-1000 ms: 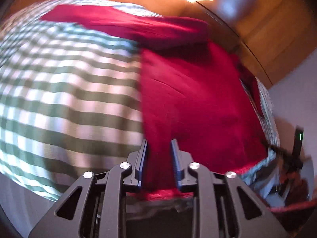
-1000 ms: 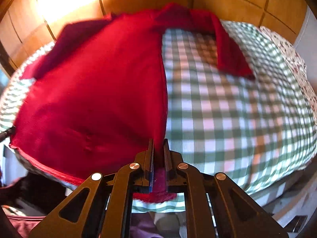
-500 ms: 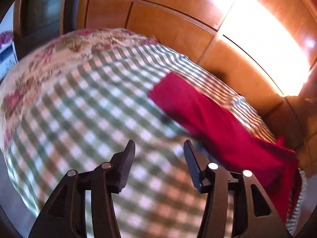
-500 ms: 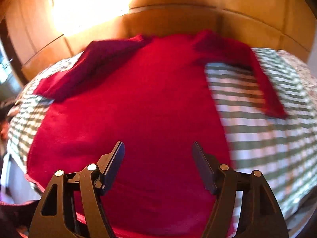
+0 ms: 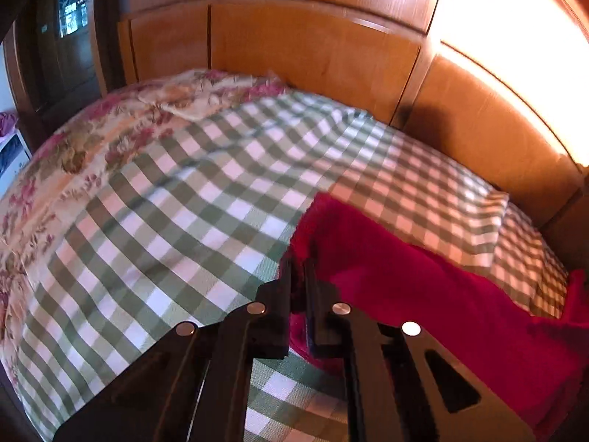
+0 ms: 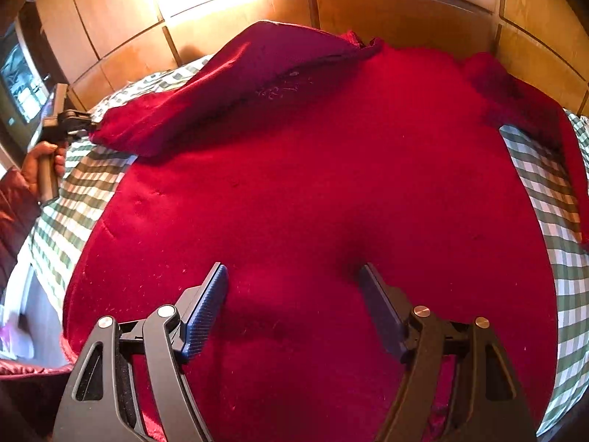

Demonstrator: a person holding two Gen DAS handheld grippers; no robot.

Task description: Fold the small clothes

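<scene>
Red sweater (image 6: pixel 313 191) spreads beneath the right claw (image 6: pixel 294 276), jaws apart.

Wore a glossy maroon sleeve (image 6: pixel 14 199) at the frame's left edge. Carried black skeletal grippers: right gripper (image 6: pixel 292 287) with blue textured pads (image 6: pixel 206 313), silver rivets; left gripper (image 5: pixel 299 269) likewise riveted.

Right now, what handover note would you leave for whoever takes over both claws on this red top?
Left claw: shut on the cuff end of the red top's sleeve, at the edge of the checked bedcover.
Right claw: open, jaws have just been opening, nothing gripped, over the red top.
Done: top spread flat.
Left: fold both sleeves in, the other sleeve included, then the body.
</scene>
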